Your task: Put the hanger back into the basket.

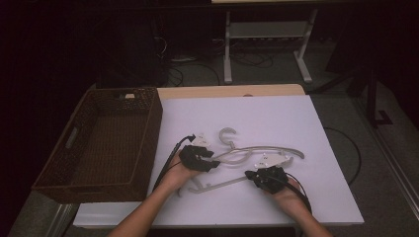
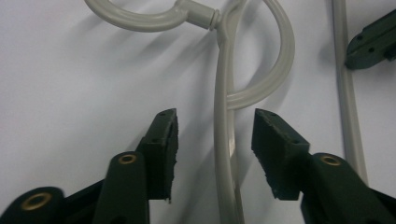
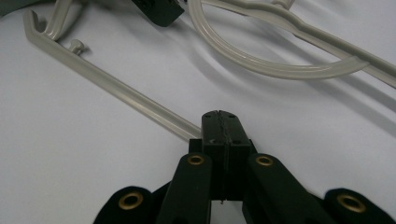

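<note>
Right gripper (image 3: 219, 122) jaws clamp hanger (image 3: 116, 91) bar; left gripper (image 2: 215, 140) jaws apart, straddling its arm

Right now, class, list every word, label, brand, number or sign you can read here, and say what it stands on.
None can be read. The hanger, wicker basket, white table, left claw and right claw show no legible text.

A person's two hands hold the left gripper (image 1: 200, 158) and right gripper (image 1: 267, 178) over pale plastic hangers (image 1: 257, 150) on a white table (image 1: 296, 118), beside a brown wicker basket (image 1: 101, 143) at its left.
</note>
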`<act>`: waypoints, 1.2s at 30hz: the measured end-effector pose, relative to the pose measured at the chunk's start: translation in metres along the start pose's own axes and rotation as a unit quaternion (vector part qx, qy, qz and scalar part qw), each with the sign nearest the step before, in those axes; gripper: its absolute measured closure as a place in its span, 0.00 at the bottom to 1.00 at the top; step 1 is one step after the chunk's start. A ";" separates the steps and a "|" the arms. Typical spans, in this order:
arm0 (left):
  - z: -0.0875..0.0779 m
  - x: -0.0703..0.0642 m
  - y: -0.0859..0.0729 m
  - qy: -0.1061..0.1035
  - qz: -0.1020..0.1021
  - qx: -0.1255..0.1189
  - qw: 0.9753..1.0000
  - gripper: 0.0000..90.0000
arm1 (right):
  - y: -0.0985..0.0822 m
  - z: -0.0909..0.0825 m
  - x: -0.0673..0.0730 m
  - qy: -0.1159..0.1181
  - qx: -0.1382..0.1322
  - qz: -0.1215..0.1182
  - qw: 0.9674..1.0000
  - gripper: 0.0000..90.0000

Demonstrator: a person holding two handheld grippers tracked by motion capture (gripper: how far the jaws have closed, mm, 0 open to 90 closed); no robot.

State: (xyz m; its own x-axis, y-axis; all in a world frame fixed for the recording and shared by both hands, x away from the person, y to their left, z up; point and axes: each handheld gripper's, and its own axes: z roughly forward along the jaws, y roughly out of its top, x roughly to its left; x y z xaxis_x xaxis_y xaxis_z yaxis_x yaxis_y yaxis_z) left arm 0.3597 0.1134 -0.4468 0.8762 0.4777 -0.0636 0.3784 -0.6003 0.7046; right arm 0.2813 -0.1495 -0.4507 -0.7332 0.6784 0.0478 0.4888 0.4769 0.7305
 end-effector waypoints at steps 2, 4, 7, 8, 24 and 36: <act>0.001 -0.001 0.000 0.000 -0.006 -0.006 1.000 0.64 | 0.000 0.000 0.000 0.000 0.000 -0.001 1.000 1.00; 0.001 -0.001 0.001 0.002 -0.004 -0.003 1.000 0.68 | 0.000 0.000 0.000 0.000 0.000 0.000 1.000 1.00; 0.001 -0.001 0.002 0.003 0.006 0.005 1.000 0.76 | 0.000 0.000 0.000 0.000 0.001 0.000 1.000 1.00; 0.002 -0.001 0.003 0.003 0.004 0.004 1.000 0.78 | 0.000 0.000 0.000 0.000 0.001 0.000 1.000 1.00; 0.003 -0.003 0.005 -0.005 -0.001 0.002 1.000 0.90 | 0.000 -0.001 0.001 0.002 0.002 0.003 1.000 1.00; -0.005 -0.004 0.008 0.006 0.002 -0.008 1.000 0.91 | 0.004 -0.016 -0.002 0.019 -0.042 0.010 0.999 0.84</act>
State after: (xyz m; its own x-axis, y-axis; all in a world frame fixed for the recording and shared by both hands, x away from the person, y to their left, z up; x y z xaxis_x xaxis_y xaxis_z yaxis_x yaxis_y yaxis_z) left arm 0.3581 0.1098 -0.4375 0.8736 0.4837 -0.0527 0.3709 -0.5920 0.7155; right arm 0.2771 -0.1583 -0.4368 -0.7411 0.6656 0.0875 0.4635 0.4130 0.7840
